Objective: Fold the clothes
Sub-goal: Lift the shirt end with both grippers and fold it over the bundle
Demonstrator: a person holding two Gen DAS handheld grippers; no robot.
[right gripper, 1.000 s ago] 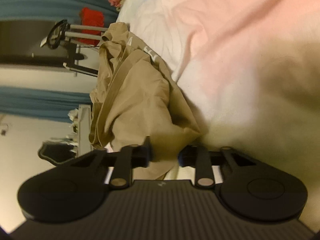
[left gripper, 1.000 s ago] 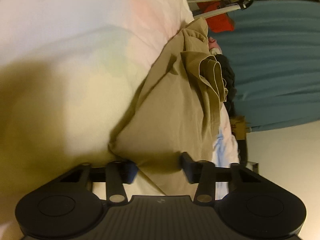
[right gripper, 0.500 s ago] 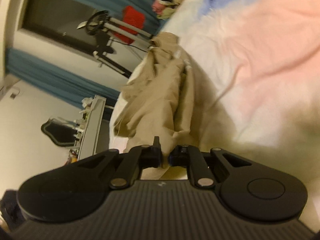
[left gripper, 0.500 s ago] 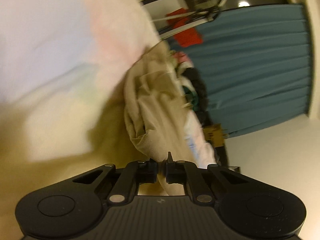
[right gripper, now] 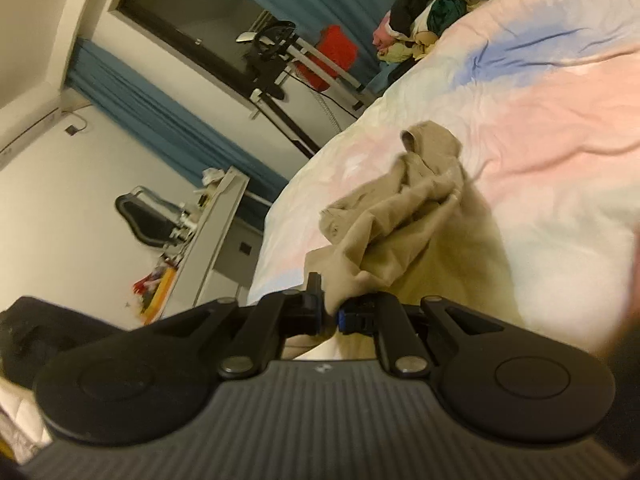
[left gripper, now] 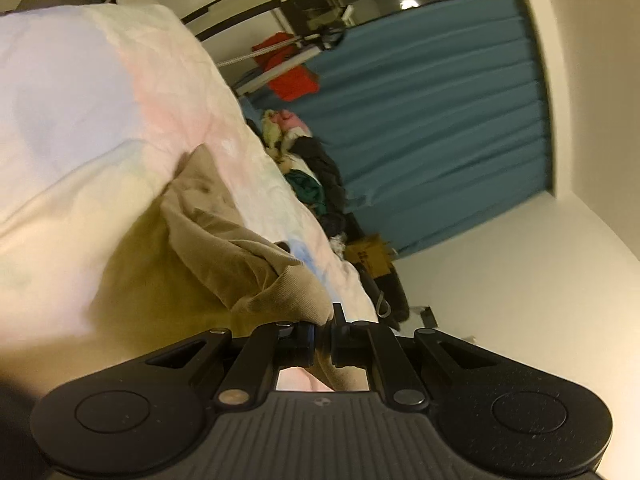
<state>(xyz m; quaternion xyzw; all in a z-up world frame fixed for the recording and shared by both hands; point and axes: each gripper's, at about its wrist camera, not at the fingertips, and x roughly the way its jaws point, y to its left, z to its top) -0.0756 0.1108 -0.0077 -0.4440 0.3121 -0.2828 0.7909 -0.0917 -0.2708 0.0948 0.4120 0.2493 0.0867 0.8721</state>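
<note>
Left wrist: my left gripper [left gripper: 322, 336] is clamped on a tan garment [left gripper: 224, 240] edge. Right gripper [right gripper: 330, 316] pinches another edge, w/ the rest trailing fwd onto the bed [right gripper: 540, 120]. Long axis runs away from both; neither's nearer, I'd say.

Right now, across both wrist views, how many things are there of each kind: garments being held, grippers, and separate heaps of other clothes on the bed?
Held garments: 1, the tan corduroy garment, pinched at two spots.
Grippers: 2, the left gripper and the right gripper, both shut on the cloth.
Heaps of other clothes: 1, the dark mixed clothes pile at the far end of the pastel patchwork bedspread.
Total: 4
</note>
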